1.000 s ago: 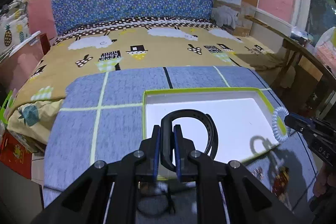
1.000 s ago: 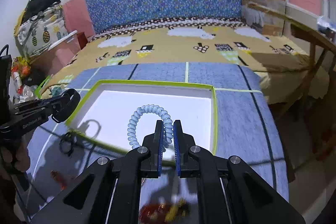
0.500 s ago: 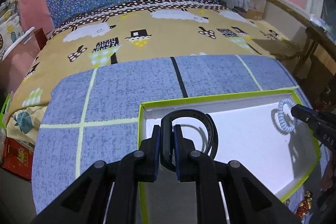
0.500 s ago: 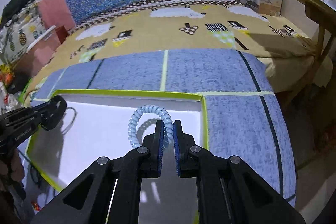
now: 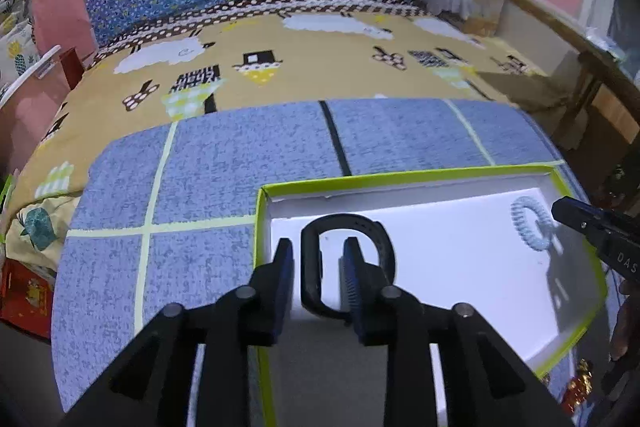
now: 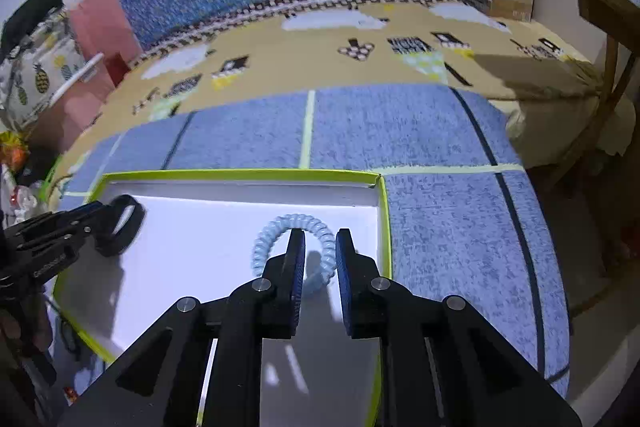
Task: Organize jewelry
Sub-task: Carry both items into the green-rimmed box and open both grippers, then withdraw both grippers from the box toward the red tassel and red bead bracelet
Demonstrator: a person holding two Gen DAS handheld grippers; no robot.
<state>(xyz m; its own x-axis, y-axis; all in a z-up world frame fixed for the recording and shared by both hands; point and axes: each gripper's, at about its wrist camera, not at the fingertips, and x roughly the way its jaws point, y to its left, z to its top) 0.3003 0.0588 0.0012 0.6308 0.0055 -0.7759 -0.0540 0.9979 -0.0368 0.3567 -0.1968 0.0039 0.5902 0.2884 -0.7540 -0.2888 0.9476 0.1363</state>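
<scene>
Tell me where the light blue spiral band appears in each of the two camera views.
Left wrist view: the light blue spiral band lies far right, inside the tray near its right wall.
Right wrist view: the band sits low in the centre, partly behind the right claw.
Shared landmark: the white tray's green rim.

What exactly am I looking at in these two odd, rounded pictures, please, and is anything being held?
There is no robot here: a person holds a two-finger gripper in each hand, and a fisheye camera on each looks along its fingers. One picture comes from the left gripper, the other from the right gripper; each also appears at the edge of the other's view. Below them, on a blue checked blanket over a bed, lies a shallow white box with a lime-green rim. A black rubbery wristband sits between the left fingers and a pale blue spiral hair tie between the right ones. Both sets of jaws have just been opening, so both pieces look released inside the box.
</scene>
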